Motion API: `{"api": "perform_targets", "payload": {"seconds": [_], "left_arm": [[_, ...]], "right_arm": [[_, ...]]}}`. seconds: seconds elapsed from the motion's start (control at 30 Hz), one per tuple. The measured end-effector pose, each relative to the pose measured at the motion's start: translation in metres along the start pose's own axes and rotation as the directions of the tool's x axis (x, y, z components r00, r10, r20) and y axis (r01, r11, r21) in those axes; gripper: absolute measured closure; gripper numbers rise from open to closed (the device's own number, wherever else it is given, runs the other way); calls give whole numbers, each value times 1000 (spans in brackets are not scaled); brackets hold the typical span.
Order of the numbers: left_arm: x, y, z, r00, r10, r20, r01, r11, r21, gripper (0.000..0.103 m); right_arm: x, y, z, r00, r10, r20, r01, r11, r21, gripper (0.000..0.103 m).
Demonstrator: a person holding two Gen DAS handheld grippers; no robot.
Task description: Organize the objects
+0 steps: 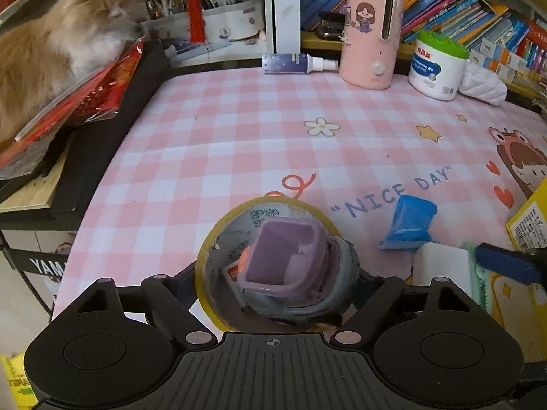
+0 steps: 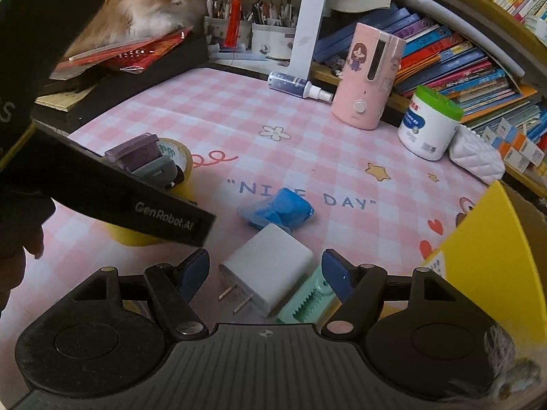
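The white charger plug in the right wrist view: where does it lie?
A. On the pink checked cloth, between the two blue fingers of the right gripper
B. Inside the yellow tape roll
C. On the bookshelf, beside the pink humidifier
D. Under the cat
A: the white charger plug lies on the pink checked cloth, prongs toward the camera, between the open fingers of the right gripper.

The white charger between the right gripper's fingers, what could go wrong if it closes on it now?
1. The white charger lies partly over a green toothed clip; closing the right gripper could catch or drag that clip.
2. Its metal prongs point toward the gripper, so a skewed pinch might twist the charger out.
3. The left gripper is close by around the yellow tape roll; the two could bump.
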State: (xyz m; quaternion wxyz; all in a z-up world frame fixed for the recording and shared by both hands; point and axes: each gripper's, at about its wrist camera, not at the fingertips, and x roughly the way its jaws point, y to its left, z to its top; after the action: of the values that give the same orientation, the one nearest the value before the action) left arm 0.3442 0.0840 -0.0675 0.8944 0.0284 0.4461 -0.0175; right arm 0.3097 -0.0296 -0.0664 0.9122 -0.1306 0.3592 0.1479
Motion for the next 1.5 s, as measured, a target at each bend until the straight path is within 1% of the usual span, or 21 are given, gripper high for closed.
{"api": "perform_targets", "payload": {"seconds": [0.07,0.13,0.27,0.33,0.4,0.5,0.6,0.63,0.67,0.7,0.77,0.83,1.0,1.1,1.33,1.5], "left_arm": [[-8,1,-1,1000,-23,19,23,1000,-5,19],[-23,5,-2,997,-64,49,65,998,-24,19],[-50,9,-4,989,-103,104,108,993,-47,19],[-62,9,-5,984,-119,133,128,990,-60,19],[-72,11,-7,981,-116,157,130,988,-82,19],[-84,20,-14,977,-100,189,126,984,-129,19],[-90,27,-22,980,-78,183,105,984,-144,19],[-92,29,-25,981,-69,181,97,984,-151,19],[-94,31,-28,982,-62,178,91,983,-159,19],[-95,32,-31,983,-56,174,86,982,-169,19],[-99,35,-37,984,-49,173,82,979,-186,19],[-105,36,-43,983,-42,179,77,978,-194,19],[-115,41,-55,984,-20,177,60,972,-225,19],[-125,43,-64,985,-16,174,59,968,-245,19],[-154,41,-90,984,-52,170,95,961,-259,19],[-174,35,-110,981,-82,178,123,964,-237,19]], "right_arm": [[6,-1,2,1000,9,-15,-9,1000,6,35],[10,-1,2,1000,9,-22,-9,1000,11,35],[11,-1,2,1000,15,-21,-15,1000,8,35],[13,3,1,1000,7,-20,-7,1000,-21,34],[15,5,1,1000,6,-23,-7,999,-36,35],[17,0,2,999,23,-30,-22,999,33,35],[18,0,2,999,27,-28,-25,998,51,38],[17,-1,1,999,40,-26,-38,997,66,45],[17,-4,0,998,66,-22,-64,994,91,45],[16,-5,-1,997,73,-19,-70,992,104,45],[14,-3,-2,998,66,-18,-64,993,97,46],[10,-2,-3,997,76,-26,-73,992,107,46],[-10,4,-7,993,118,-25,-115,987,110,46],[-32,6,-8,990,142,-16,-139,984,115,46],[-90,-2,-13,980,196,17,-196,970,144,46],[-129,-3,-27,982,188,33,-190,971,143,46]]}}
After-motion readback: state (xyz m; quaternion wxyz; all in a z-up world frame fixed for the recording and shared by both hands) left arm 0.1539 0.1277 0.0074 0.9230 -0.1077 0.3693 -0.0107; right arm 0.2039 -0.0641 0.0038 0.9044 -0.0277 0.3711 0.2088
